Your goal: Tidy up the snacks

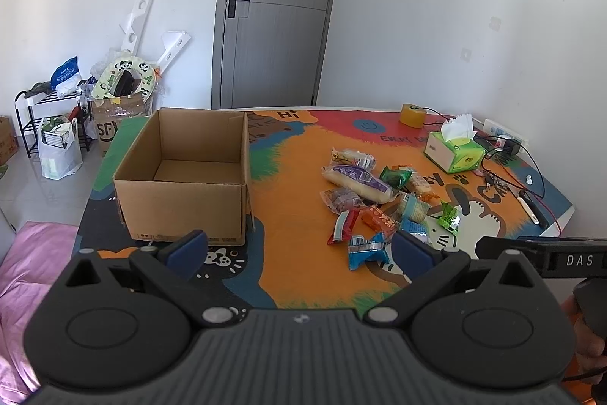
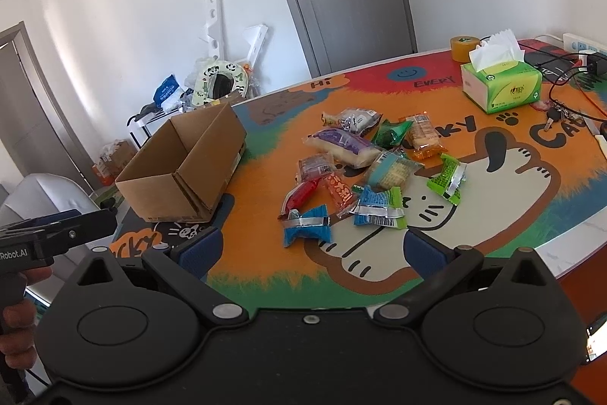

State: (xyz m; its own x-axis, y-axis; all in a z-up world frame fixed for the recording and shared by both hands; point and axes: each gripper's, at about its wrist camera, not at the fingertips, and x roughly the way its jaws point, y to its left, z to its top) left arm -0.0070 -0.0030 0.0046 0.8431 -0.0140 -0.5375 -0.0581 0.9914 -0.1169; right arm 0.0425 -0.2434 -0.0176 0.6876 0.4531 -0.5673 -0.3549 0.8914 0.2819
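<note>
1. The opening step is judged to be in hand: no snack has been picked up, and the box (image 1: 182, 173) is seen to be empty.
2. The left gripper (image 1: 299, 251) is held wide, nothing between its pads; it is poised above the near edge of the mat (image 1: 303, 154), between the box and the snacks.
3. The right gripper (image 2: 311, 249) is likewise spread wide and empty, held above the mat just short of the nearest packets.
4. The snacks (image 2: 364, 162) are found in a loose pile at the middle of the mat, well apart from the box, which stands upright and open-topped to their left.
5. Nearest the right gripper lies a blue packet (image 2: 307, 224), flat on the mat, with a second blue-and-green packet (image 2: 377, 209) just beside it; a red packet (image 2: 299, 198) touches the first.
6. The next move is judged to call for a descent onto the blue packet, the jaws being closed across its narrow width, followed by a carry leftward over the box rim.
7. Care is likely needed, since the wrappers look thin and slippery and neighbouring packets may be dragged along.
8. The tissue box (image 2: 500, 82), tape (image 2: 464, 48) and cables are to be left alone.
</note>
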